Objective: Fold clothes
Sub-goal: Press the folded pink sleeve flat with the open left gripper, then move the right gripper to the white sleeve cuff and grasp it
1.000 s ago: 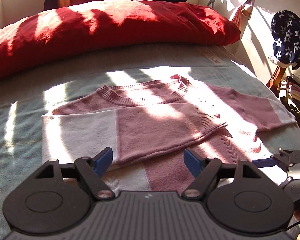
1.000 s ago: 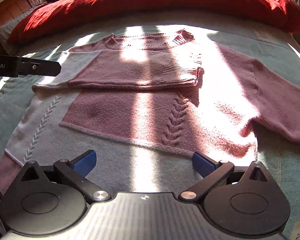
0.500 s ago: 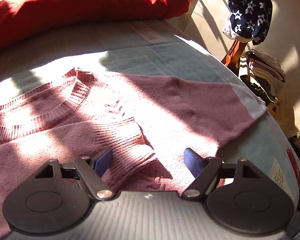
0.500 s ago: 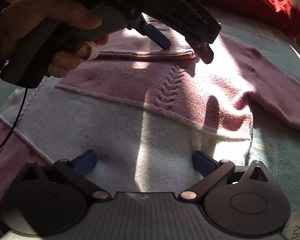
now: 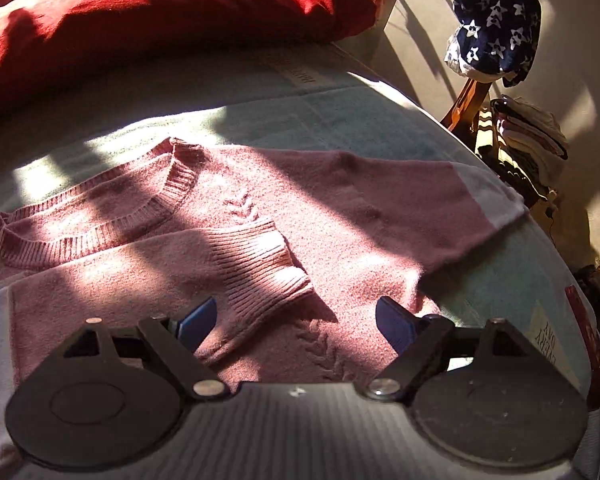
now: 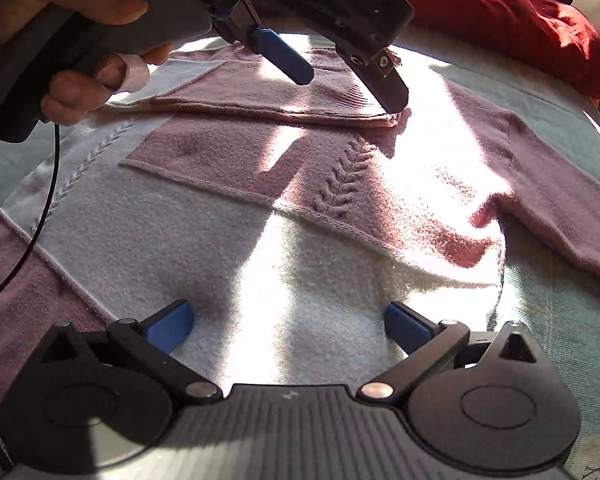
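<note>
The sweater (image 6: 308,216) lies flat on the bed (image 5: 260,120), pink above and white toward the near hem. One sleeve (image 5: 148,276) is already folded across the chest, its ribbed cuff (image 5: 268,268) ending near the middle. The other sleeve (image 5: 400,200) lies stretched out to the right, its white end at the bed's edge.

The left hand-held gripper (image 5: 296,320) hangs over the folded cuff, jaws opening and nothing clamped between them. The right hand-held gripper (image 6: 288,324) hovers over the white hem with its jaws apart, also empty.

The main risk, as I judge it, is the left fingers (image 5: 198,318) snagging the loose knit of the cuff while they pass over it, which would drag the folded sleeve out of place. A pinch on the outstretched sleeve that catches only the top layer would let it twist as it is carried over. Since its end hangs close to the bed's edge, a weak grip could let it slide off. Hard sunlight and deep shadow also hide the fabric edges.
</note>
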Demonstrator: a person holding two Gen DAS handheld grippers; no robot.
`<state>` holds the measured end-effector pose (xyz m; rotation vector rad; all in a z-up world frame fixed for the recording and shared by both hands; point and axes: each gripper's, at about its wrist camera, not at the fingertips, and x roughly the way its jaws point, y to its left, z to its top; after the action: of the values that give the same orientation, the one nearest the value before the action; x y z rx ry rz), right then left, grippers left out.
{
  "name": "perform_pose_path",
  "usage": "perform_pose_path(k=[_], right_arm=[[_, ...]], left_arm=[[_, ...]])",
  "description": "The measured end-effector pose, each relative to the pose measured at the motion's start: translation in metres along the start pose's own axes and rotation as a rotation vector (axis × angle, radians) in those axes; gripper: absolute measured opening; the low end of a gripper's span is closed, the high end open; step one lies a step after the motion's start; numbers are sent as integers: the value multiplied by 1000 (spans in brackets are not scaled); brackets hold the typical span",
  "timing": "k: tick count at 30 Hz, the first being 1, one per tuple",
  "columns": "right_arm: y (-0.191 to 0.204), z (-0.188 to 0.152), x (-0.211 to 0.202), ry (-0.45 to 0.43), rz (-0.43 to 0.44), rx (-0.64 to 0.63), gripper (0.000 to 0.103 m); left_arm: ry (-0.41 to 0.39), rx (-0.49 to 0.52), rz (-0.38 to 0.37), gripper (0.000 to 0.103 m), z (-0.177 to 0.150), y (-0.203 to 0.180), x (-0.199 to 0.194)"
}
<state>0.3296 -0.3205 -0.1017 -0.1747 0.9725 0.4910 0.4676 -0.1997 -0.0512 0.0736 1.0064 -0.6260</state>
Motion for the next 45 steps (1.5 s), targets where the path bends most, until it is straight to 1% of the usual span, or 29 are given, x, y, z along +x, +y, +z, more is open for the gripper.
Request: perform_pose_path(k=[3, 6, 16, 20, 22, 25, 26, 29, 31, 34, 37, 39, 41, 43, 45], right_arm=[[4, 1, 2, -3, -31, 15, 103], [6, 3, 4, 3, -49, 24, 103], [9, 6, 7, 27, -64, 34, 103], [8, 9, 6, 40, -62, 46, 103], [6, 14, 3, 48, -58, 63, 103], [-4, 20, -11, 23, -63, 117, 103], [-11, 22, -18, 10, -80, 129, 103], [-37, 26, -33, -3, -154, 147, 103], [-62, 26, -42, -12, -205, 167, 103], [-108, 25, -53, -19, -256, 233, 103], [-163, 23, -62, -45, -315, 292, 101], [-204, 21, -65, -55, -333, 353, 101], [-245, 17, -64, -57, -280, 457, 100], [-278, 13, -66, -87, -268, 561, 100], [-302, 8, -61, -82, -267, 618, 100]], left_arm=[[2, -5, 20, 86, -9, 5, -8], [5, -16, 21, 86, -18, 10, -14], [-8, -67, 12, 86, -34, 25, -32], [-5, -63, 4, 86, -36, 28, -36], [1, -61, -1, 86, -37, 28, -38], [13, -55, -4, 86, -38, 28, -41], [19, -57, -6, 86, -39, 28, -41], [40, -66, -19, 86, -40, 26, -40], [51, -73, -26, 86, -41, 25, -38], [62, -79, -35, 86, -40, 17, -34], [68, -74, -42, 86, -38, 8, -29], [72, -72, -46, 86, -36, 0, -24], [81, -76, -47, 86, -33, -7, -19], [90, -81, -48, 86, -30, -13, -13], [98, -89, -48, 86, -28, -19, -8]])
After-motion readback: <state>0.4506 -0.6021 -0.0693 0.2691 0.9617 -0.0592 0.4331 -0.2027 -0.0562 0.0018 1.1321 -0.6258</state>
